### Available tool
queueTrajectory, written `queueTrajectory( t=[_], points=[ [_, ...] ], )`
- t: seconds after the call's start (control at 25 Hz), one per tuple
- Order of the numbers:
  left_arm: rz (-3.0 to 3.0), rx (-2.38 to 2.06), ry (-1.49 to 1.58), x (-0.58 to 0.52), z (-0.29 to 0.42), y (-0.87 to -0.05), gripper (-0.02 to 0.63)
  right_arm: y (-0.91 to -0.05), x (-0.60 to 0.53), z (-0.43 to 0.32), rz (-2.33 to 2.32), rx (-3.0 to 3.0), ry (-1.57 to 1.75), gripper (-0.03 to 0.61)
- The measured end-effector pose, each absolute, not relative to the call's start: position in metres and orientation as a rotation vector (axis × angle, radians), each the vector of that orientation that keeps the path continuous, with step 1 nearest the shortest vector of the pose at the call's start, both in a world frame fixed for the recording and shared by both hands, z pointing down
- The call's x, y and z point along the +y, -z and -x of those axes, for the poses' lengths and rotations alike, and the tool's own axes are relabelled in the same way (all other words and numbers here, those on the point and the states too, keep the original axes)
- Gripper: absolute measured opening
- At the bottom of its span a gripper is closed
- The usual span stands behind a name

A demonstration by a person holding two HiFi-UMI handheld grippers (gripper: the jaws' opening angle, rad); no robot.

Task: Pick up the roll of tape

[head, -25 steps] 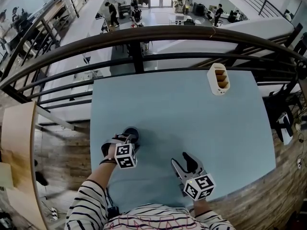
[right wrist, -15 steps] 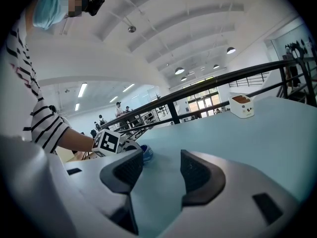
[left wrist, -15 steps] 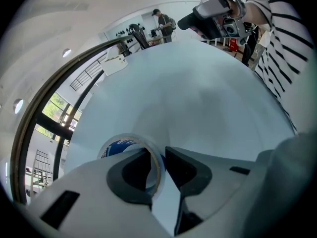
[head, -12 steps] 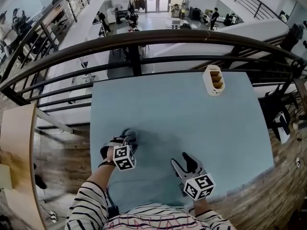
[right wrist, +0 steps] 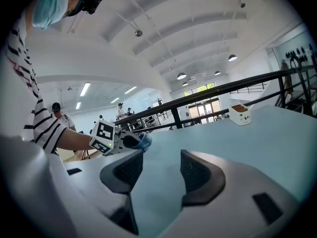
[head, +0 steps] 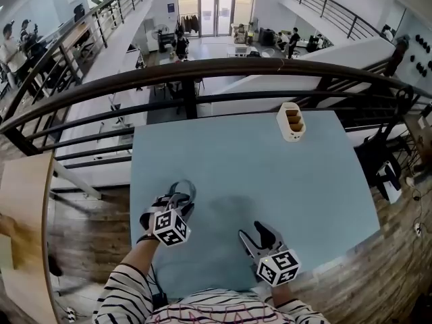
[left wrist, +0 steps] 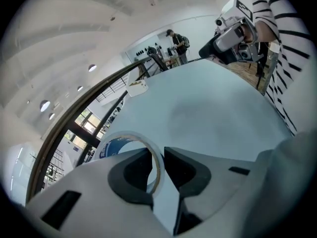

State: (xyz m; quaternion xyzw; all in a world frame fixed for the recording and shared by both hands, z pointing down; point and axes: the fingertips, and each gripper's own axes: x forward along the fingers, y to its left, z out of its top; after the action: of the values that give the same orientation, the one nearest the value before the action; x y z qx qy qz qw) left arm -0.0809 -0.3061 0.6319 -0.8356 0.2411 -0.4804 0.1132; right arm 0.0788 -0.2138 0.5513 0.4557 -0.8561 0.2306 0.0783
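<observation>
We are pinching the wall of the roll of tape (left wrist: 119, 145) in our left gripper (left wrist: 157, 165), jaws closing; our right gripper (right wrist: 161, 165) is gaping empty.

My left gripper (head: 181, 196) points down at a slant, out in front of my left hand (head: 150, 216). Its jaws are closing. The wall of the roll of tape (left wrist: 130, 134) is pinched between them, with one jaw inside the ring and one outside. My left arm (head: 125, 285), in a striped sleeve, reaches forward. My right gripper (head: 254, 233) is nearer to me and points almost level. Its jaws stand apart with nothing between them. My two grippers are well apart.
</observation>
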Motion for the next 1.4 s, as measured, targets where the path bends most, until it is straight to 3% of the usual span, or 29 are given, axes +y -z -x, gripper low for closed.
queueTrajectory(
  t=[0.56, 1.4],
  points=[
    [2.499, 0.938, 1.009, -0.245, 0.084, -0.536, 0.092, -0.529, -0.152, -0.062, -1.426, -2.583, -0.621, 0.232],
    [2.613, 1.168, 0.710, -0.113, 0.127, -0.505, 0.092, -0.514, -0.074, -0.033, -1.492, -2.590, -0.531, 0.232]
  ],
)
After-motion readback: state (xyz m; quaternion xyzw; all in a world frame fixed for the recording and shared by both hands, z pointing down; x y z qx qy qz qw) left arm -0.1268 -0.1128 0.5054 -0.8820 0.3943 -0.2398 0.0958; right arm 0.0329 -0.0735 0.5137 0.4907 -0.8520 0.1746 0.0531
